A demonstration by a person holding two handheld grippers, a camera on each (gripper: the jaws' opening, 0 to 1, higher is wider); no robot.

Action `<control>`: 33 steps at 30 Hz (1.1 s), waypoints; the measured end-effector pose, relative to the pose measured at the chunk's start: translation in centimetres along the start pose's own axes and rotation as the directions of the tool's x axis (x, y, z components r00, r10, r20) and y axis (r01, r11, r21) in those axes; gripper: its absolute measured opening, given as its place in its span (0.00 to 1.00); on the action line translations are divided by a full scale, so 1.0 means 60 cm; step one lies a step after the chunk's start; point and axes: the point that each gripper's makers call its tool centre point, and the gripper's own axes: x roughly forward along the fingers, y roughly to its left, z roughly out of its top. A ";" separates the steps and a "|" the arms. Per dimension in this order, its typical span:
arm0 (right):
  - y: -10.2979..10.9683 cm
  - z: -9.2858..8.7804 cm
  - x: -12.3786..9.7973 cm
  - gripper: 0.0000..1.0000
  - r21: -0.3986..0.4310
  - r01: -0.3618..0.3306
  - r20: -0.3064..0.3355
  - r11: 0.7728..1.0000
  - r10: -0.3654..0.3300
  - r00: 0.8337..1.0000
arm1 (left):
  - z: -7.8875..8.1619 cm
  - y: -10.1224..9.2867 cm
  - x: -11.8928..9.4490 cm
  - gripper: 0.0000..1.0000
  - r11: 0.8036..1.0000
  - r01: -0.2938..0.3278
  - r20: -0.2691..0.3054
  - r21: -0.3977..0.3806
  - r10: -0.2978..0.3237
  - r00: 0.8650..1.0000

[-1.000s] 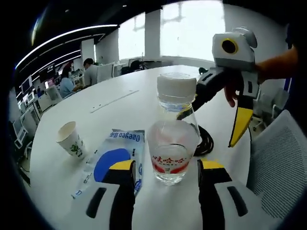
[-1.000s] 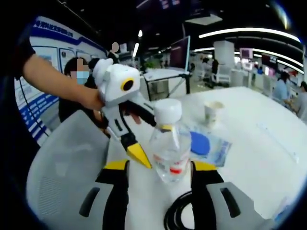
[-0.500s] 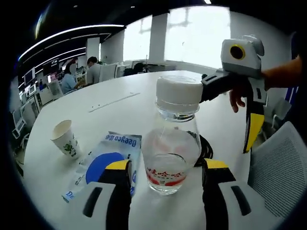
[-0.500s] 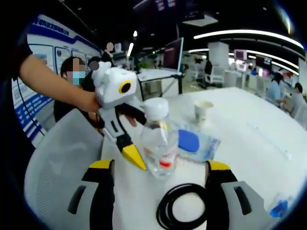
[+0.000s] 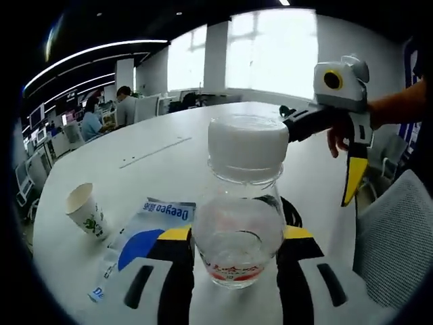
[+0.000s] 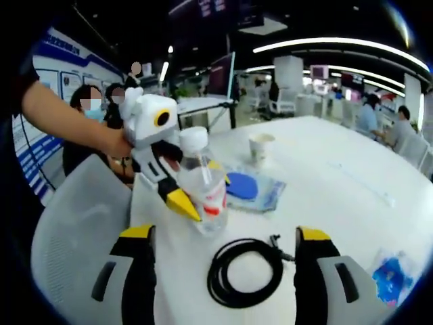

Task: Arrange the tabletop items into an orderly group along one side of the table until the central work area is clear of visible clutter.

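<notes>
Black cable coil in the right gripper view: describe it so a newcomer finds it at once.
On the white table, look between the right gripper's two yellow-tipped jaws. There the black cable coil lies flat, nearer the camera than the clear bottle at the left gripper. It is the one dark open ring, with a small plug end at its upper right.

A grey mesh chair (image 5: 396,244) stands just right of the left claw (image 5: 235,233), and the same chair (image 6: 67,223) sits close on the left of the right claw (image 6: 225,233). Far ahead and left of the left claw, people (image 5: 125,105) sit at desks under long light strips (image 5: 88,54), with bright windows (image 5: 270,51) straight ahead. Beyond the right claw a dark monitor (image 6: 220,74) stands ahead, a blue wall poster (image 6: 40,88) hangs far left, and a seated person (image 6: 369,115) is far ahead to the right.
</notes>
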 end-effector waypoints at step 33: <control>-0.016 -0.044 -0.055 0.83 0.115 0.208 -0.095 0.971 -0.198 0.976 | -0.016 0.021 -0.009 0.41 0.989 -0.063 0.023 -0.134 0.066 0.998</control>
